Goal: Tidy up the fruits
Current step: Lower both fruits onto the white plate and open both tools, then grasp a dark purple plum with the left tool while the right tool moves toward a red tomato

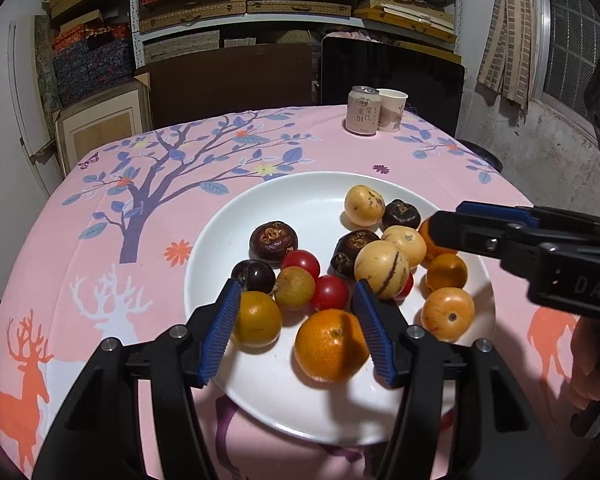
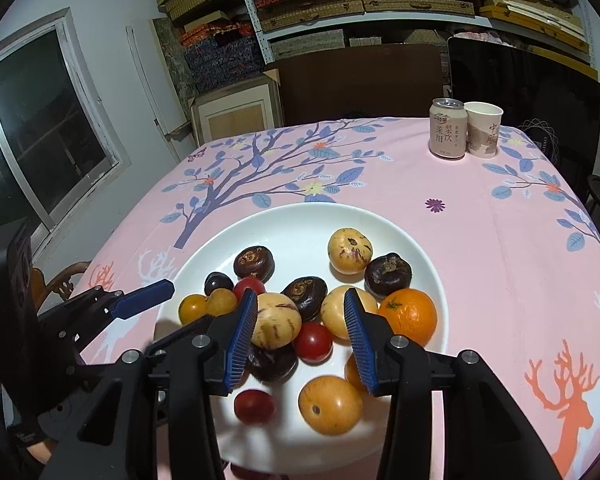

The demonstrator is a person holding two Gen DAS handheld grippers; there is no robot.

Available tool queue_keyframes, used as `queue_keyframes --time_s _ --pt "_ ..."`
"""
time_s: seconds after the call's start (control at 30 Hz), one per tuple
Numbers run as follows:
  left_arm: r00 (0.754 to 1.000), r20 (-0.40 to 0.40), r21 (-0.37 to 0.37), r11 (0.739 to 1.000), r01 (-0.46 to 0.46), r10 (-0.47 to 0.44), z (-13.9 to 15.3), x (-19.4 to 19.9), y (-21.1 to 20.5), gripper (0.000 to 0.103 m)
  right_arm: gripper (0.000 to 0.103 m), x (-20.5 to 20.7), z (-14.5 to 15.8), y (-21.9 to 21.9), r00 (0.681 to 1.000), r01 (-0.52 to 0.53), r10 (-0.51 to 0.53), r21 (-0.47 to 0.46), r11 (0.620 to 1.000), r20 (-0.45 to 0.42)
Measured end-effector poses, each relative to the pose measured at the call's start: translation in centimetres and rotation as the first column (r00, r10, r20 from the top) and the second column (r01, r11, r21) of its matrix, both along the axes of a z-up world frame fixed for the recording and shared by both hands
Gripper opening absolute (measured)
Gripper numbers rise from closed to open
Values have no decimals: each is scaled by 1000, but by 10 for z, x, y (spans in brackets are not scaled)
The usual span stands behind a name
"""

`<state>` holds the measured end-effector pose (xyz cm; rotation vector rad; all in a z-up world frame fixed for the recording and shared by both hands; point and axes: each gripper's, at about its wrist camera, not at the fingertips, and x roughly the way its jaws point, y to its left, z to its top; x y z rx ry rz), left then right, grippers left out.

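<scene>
Fruits: They all sit together on the white plate on the pink cloth.
Left gripper: Its blue fingers stand apart, open, with nothing squeezed.
Between the left fingers: A big orange sits close to the right-side finger, maybe touching it. A red tomato and a small brown fruit lie just past the tips. A yellow-orange fruit sits right by the other finger.
Right gripper: It is open too, holding nothing.
Between the right fingers: A pale striped fruit leans near one finger, a red tomato lies in the middle, and another pale fruit is just by the other finger.
What could go wrong: The fruits are round and packed tight. A finger could bump one and make it roll off the plate. A gripper could shut on two fruits at once. A soft tomato could get squashed if pinched hard. The two grippers are close and could knock each other.
Hand pose: Both grippers tilt down toward the plate from its near side. The right one reaches in from the side in the left view.
Far past the fingers: A can and a paper cup, well away.
</scene>
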<state>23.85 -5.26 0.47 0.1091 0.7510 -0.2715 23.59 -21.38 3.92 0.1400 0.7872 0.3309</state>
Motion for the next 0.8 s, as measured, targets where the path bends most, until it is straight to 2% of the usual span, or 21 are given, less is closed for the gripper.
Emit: queue_keyframes --time_s 0.07,0.13,0.23,0.4,0.5,0.6,0.8 --pt "1000 -2 3 1000 8 -8 1 -11 2 59 45 -13 2 -6 1000 3 -3 16 1000 9" --pt "1000 11 1 1000 4 -4 3 -26 6 83 45 -27 3 -12 1000 6 -6 39 999 11" --pt "1000 21 -16 1000 21 -20 4 -52 14 89 46 -53 -2 -20 1000 7 -7 74 997 6" --pt "997 -18 7 997 76 -76 -9 -90 14 93 46 -93 -16 -31 1000 21 -22 125 992 3" --pt "995 -28 52 994 101 -100 -21 -105 6 94 46 -109 -24 -33 999 31 -34 133 991 22" --pt "994 -45 97 990 104 -100 -34 -112 -4 94 46 -115 -34 -40 998 52 -55 167 985 12" --pt "992 -62 109 988 112 -106 -45 -114 -14 94 46 -120 -57 -50 996 89 -87 193 977 -19"
